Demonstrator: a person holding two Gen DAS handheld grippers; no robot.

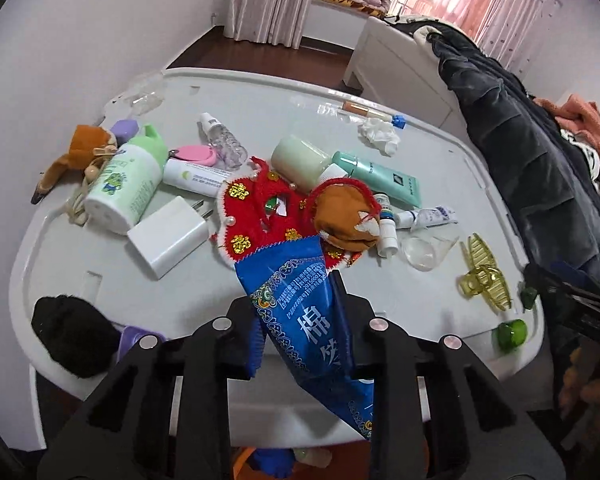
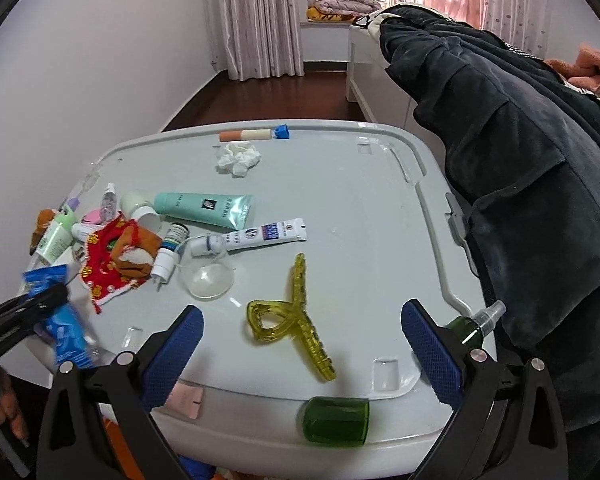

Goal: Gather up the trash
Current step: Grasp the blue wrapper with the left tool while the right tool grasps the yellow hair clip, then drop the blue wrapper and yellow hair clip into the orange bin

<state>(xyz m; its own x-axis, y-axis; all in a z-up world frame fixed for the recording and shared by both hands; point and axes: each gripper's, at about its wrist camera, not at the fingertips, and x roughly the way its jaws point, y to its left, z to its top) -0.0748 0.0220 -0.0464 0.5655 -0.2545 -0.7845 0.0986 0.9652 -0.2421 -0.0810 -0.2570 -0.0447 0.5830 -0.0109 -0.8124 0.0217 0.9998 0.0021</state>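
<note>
My left gripper (image 1: 300, 316) is shut on a blue printed wrapper (image 1: 300, 308) and holds it above the near edge of the white table (image 1: 320, 136); it shows at the left of the right wrist view (image 2: 62, 330). My right gripper (image 2: 302, 340) is open and empty over the near right part of the table (image 2: 340, 200), with a yellow hair claw (image 2: 296, 320) between its fingers. A crumpled white tissue (image 1: 380, 134) (image 2: 238, 158) lies near the far edge. A clear plastic cup (image 2: 210, 276) lies on its side mid-table.
Tubes, bottles, a white charger (image 1: 168, 236), a red knitted piece (image 1: 260, 216) and plush toys clutter the left half. A green cap (image 2: 336, 420) and a green spray bottle (image 2: 474, 324) sit at the near edge. Dark clothing (image 2: 520, 160) hangs on the right.
</note>
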